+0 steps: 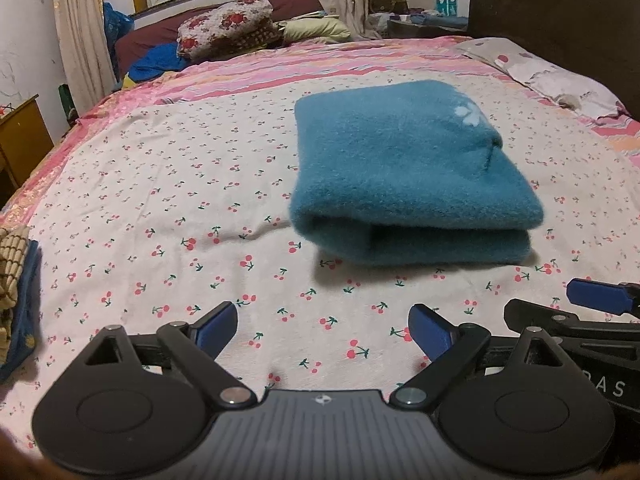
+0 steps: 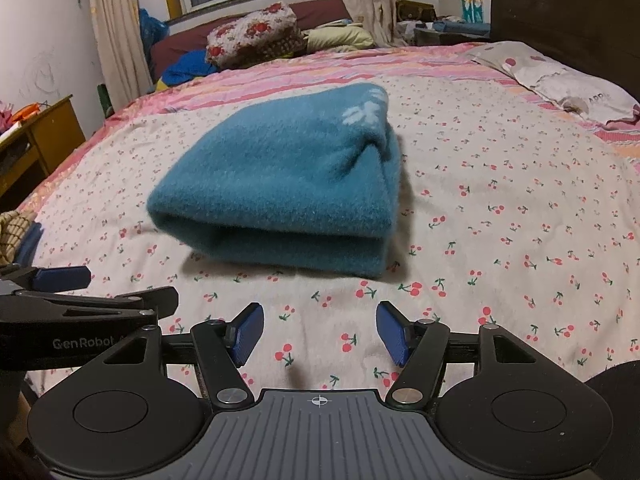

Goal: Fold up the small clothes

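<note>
A teal fuzzy garment [image 1: 404, 176] with a small white flower mark lies folded into a thick rectangle on the cherry-print bed sheet [image 1: 180, 208]. It also shows in the right wrist view [image 2: 280, 184]. My left gripper [image 1: 323, 330] is open and empty, hovering over the sheet just short of the garment's near folded edge. My right gripper [image 2: 320, 334] is open and empty, also just short of that edge. Each gripper shows at the other view's side: the right one in the left wrist view [image 1: 600, 300], the left one in the right wrist view [image 2: 60, 280].
A small stack of folded clothes [image 1: 16, 292] lies at the bed's left edge. A pillow [image 1: 560, 76] and a dark headboard [image 1: 560, 12] are at the right. Floral bedding [image 1: 228, 26] is piled at the far side. A wooden cabinet [image 1: 22, 144] stands left of the bed.
</note>
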A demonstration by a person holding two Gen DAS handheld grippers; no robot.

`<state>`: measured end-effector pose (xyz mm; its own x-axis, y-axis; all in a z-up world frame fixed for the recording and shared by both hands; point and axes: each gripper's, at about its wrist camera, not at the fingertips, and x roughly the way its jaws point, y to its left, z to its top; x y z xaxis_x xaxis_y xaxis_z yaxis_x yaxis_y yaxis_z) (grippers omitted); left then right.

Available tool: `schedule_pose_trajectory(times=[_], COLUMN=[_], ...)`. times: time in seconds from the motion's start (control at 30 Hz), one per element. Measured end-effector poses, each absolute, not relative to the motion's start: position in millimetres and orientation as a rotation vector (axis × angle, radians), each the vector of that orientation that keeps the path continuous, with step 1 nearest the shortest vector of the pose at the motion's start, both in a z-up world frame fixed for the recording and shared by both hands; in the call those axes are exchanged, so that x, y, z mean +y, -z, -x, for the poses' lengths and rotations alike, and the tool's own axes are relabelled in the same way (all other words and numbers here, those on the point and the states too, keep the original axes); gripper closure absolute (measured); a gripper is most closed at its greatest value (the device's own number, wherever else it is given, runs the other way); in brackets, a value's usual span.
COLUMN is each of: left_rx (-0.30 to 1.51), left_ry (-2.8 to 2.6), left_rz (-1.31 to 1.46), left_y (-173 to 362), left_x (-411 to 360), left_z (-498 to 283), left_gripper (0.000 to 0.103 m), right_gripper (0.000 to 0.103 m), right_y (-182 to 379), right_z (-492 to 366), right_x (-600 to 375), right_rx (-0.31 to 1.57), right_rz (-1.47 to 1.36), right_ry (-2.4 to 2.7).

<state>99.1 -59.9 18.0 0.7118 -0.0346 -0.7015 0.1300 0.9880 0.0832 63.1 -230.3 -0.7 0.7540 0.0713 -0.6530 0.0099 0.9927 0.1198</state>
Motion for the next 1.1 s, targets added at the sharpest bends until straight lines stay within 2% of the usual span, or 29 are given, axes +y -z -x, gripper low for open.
schedule_pose_trajectory(times=[1.1], left_rx=[0.764], left_ry=[0.074], left_rz=[-0.121], left_y=[-17.4], left_x=[-56.9], left_z=[-96.9], left_gripper=[0.006], right_gripper=[0.036], right_y=[2.7], right_z=[-61.5], right_x=[-228.0], right_rx=[0.718], right_rz=[-0.102], right_ry=[-0.026])
